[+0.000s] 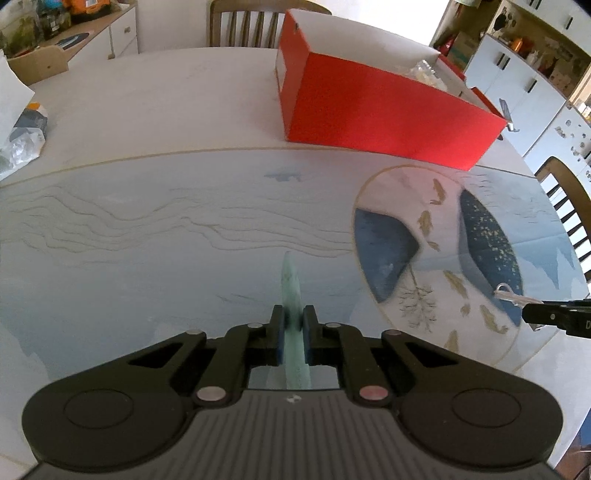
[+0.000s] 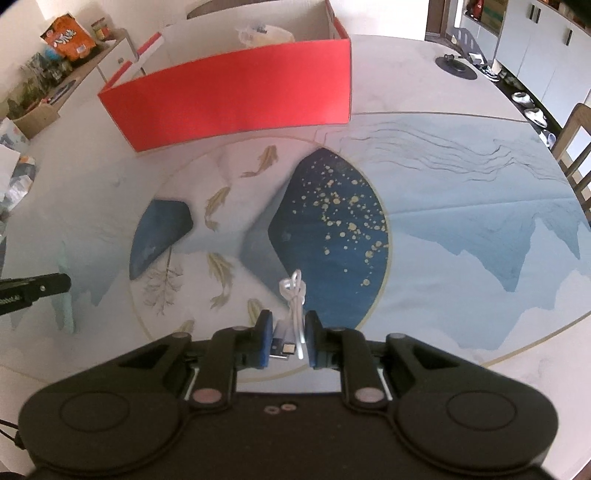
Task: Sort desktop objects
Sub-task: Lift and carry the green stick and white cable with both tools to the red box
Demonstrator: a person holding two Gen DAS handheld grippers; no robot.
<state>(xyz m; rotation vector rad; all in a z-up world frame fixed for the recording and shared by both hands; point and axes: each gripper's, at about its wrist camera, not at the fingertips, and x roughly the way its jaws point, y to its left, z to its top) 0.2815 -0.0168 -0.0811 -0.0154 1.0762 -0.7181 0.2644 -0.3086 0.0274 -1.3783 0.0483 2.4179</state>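
Both grippers hang above a table (image 1: 147, 110) covered by a pale blue mat (image 1: 147, 229) painted with mountains, gold fish and a large circle.

The left gripper (image 1: 293, 326) has its blue-padded jaws pinched on a thin, pale green, blade-shaped object (image 1: 291, 284). I can't say what it is; the piece stands on edge and sticks out forward past the fingertips, clear of the mat. In the right wrist view the same green piece (image 2: 63, 291) shows at the far left, held by the black finger coming in from that side.

The right gripper (image 2: 288, 332) has its jaws closed against a bundled white USB cable (image 2: 293, 295). The knotted loop pokes out ahead of the fingers, and a metal plug faces back towards the camera between the pads. From the left wrist view the cable (image 1: 508, 293) shows at the tip of the right gripper, over the painted circle.

Beyond both, towards the far side of the table, sits an open red cardboard box (image 1: 369, 107) with a white interior. Something in clear plastic lies inside it. Wooden chairs (image 1: 243, 22) stand around the table.
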